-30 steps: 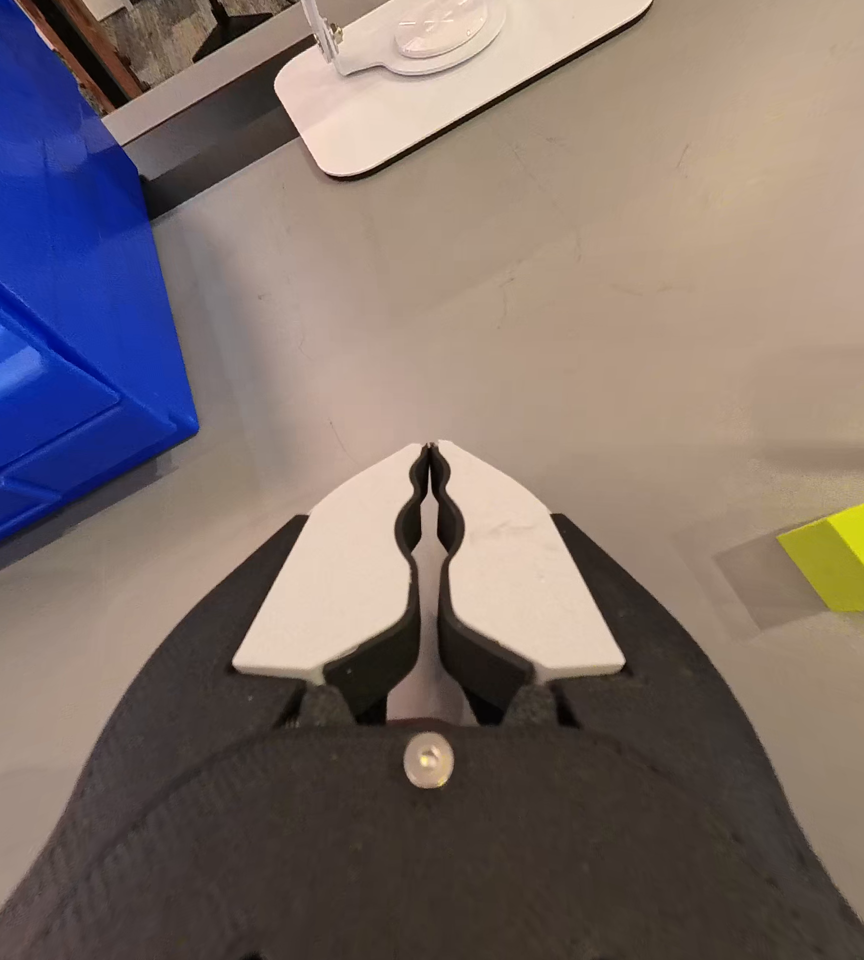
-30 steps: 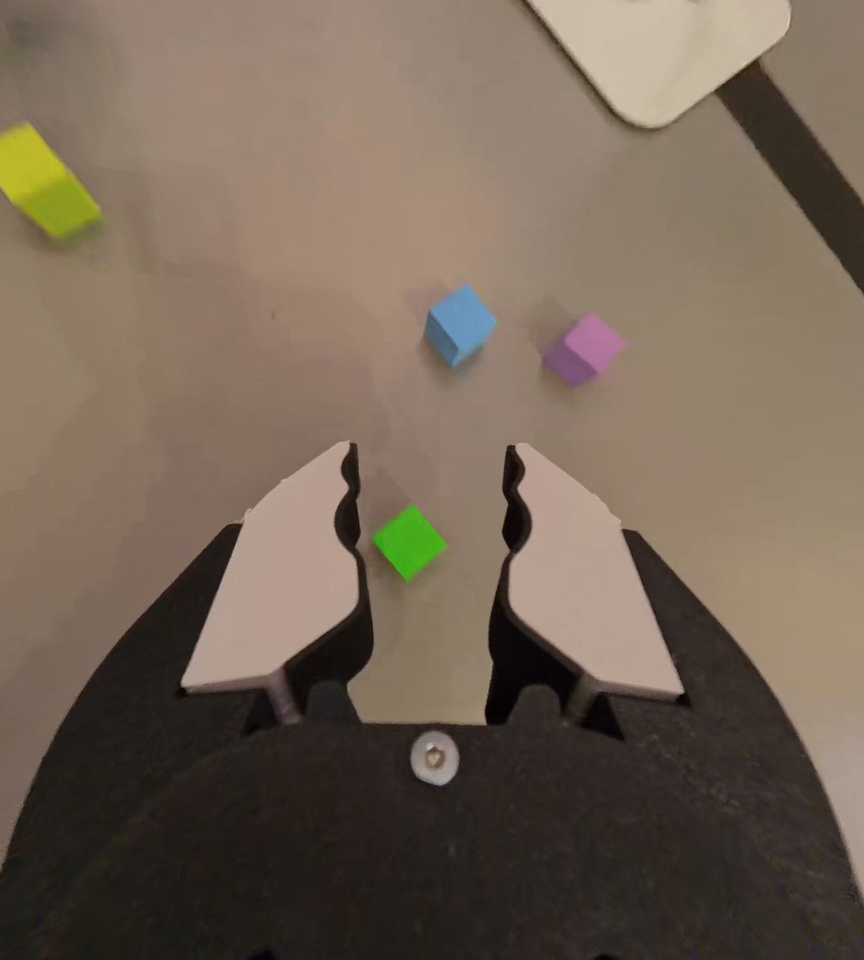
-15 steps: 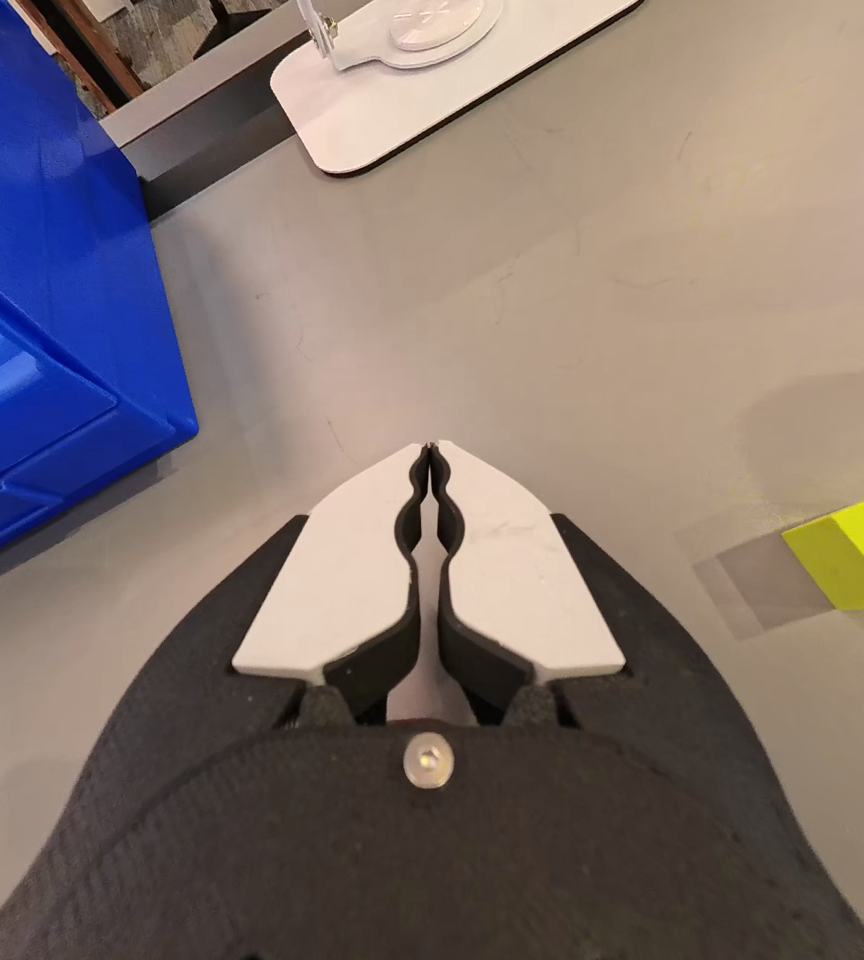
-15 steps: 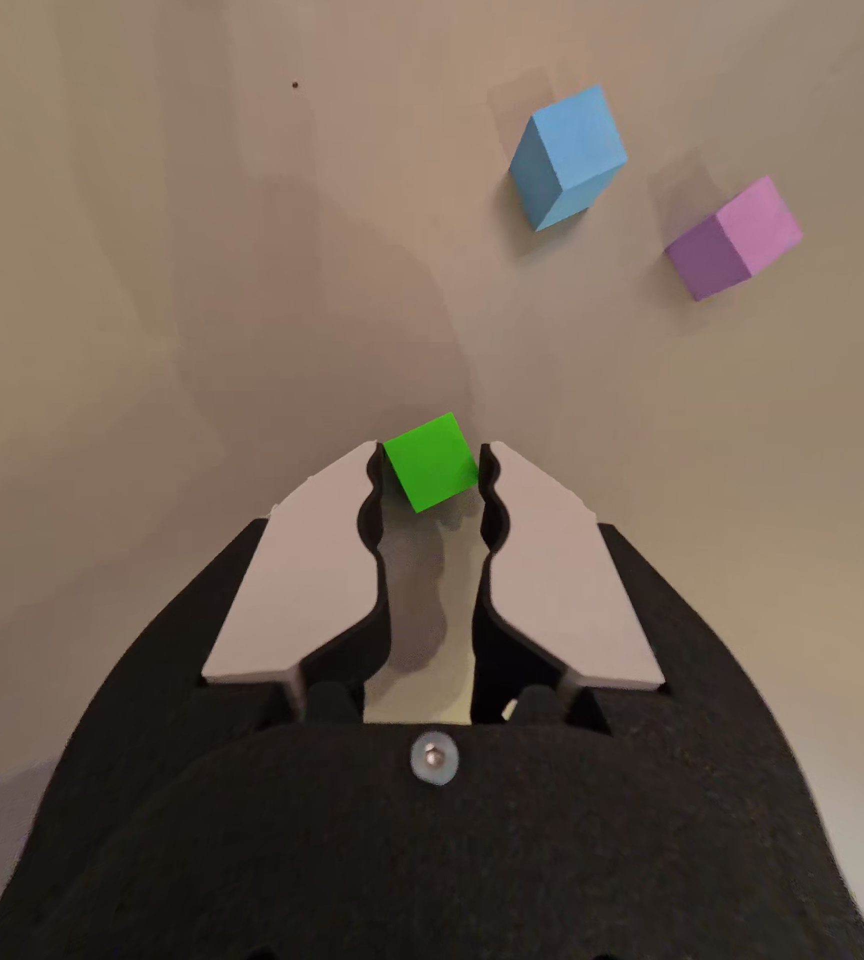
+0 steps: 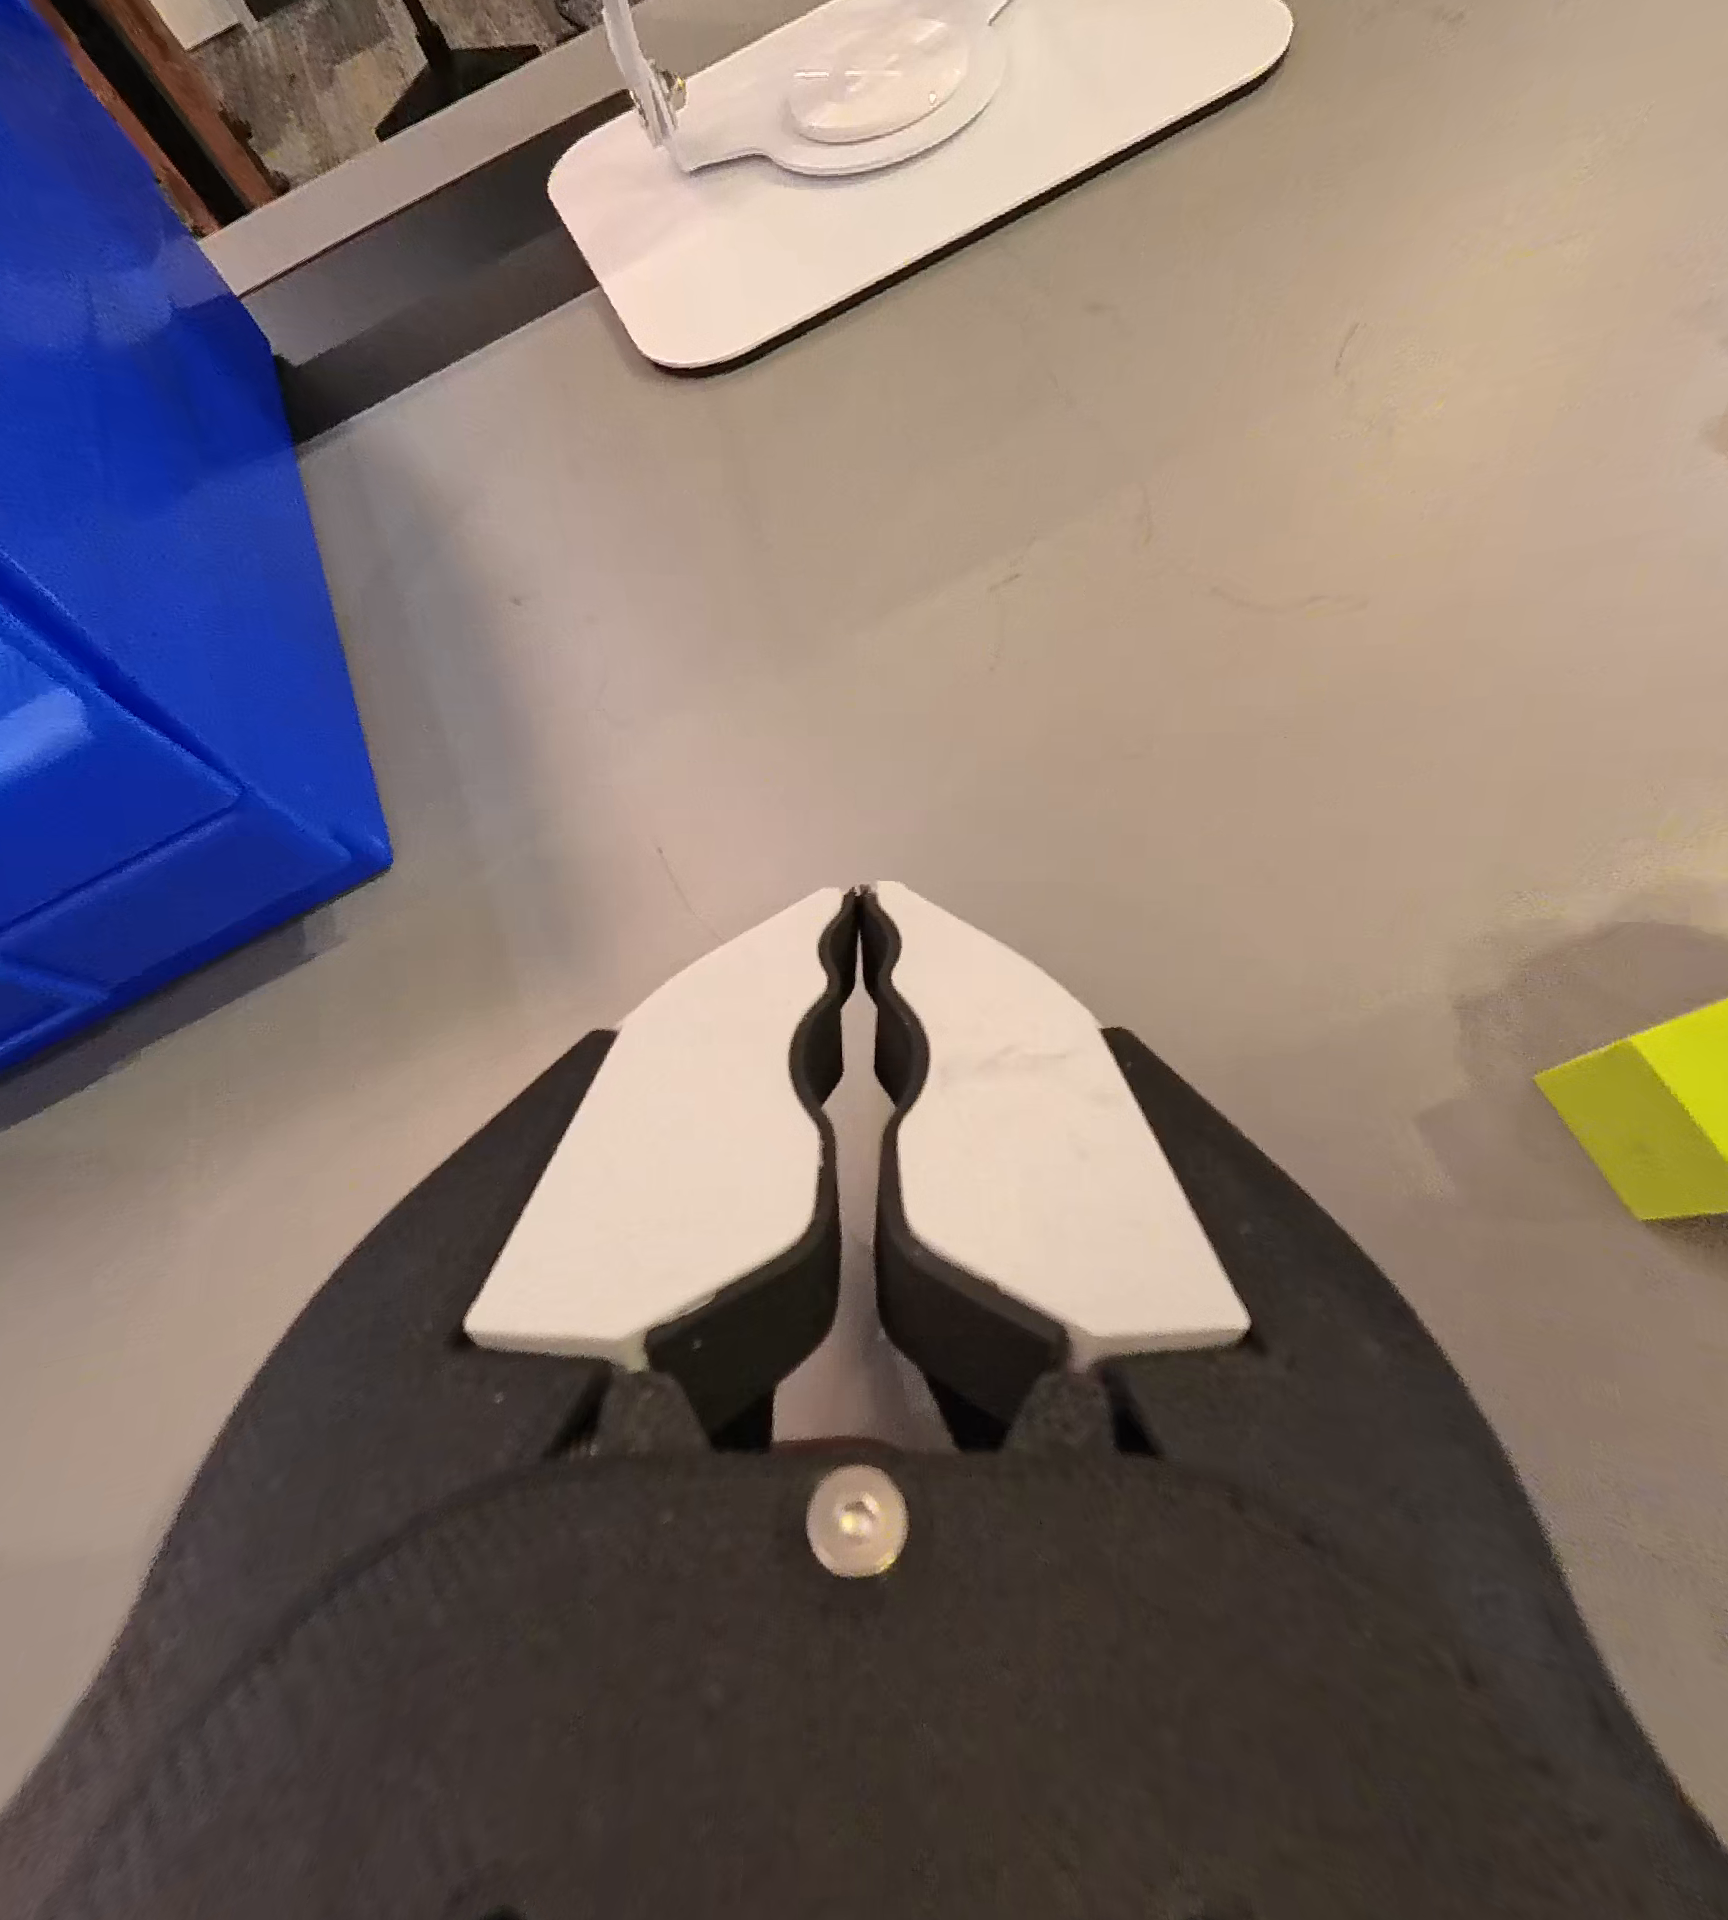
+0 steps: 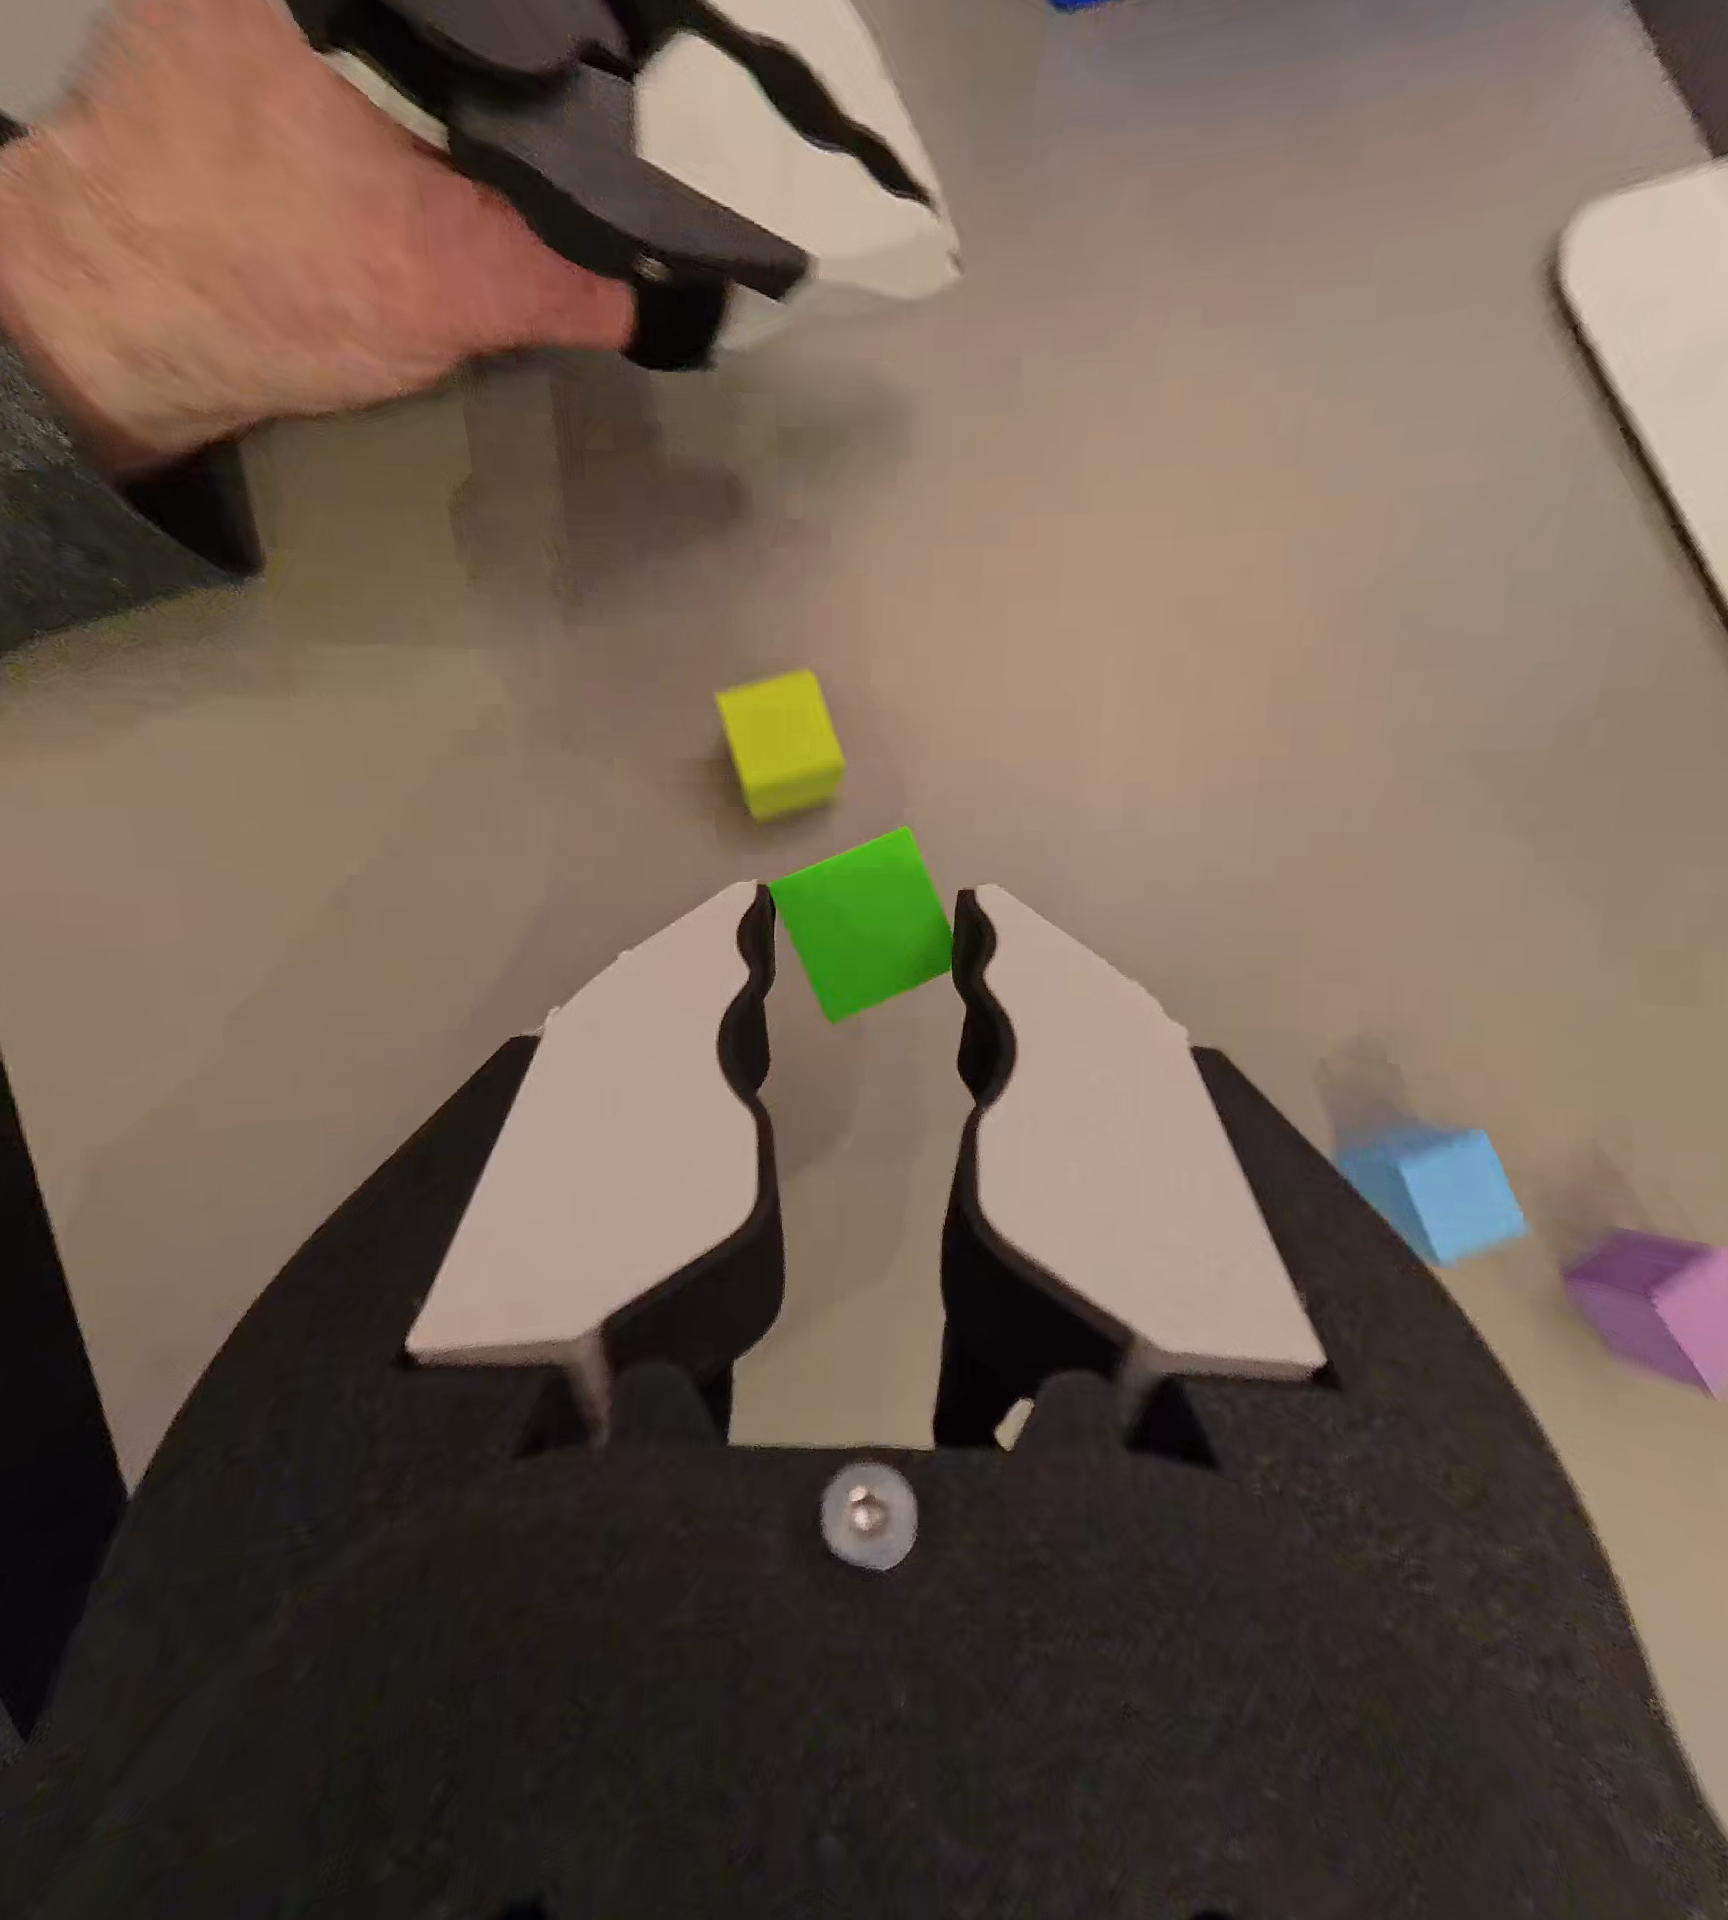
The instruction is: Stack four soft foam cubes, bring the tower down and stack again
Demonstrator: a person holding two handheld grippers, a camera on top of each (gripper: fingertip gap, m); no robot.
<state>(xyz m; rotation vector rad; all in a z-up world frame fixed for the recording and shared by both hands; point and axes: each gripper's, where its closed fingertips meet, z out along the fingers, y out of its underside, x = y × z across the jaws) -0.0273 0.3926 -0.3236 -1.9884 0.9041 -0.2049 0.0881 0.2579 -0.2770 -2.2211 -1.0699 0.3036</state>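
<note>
Grey tabletop with scattered foam cubes.
Right tongs clamp the green cube above it; left tongs are clenched, holding nothing.

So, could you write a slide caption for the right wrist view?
Right gripper holds green cube near yellow cube; blue and purple cubes lie apart.

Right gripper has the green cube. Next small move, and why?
Probably carry the green cube, pinched in the right gripper, forward over the yellow cube and lower it on. Yellow sits alone just ahead; blue cube and purple cube lie off right.
</note>
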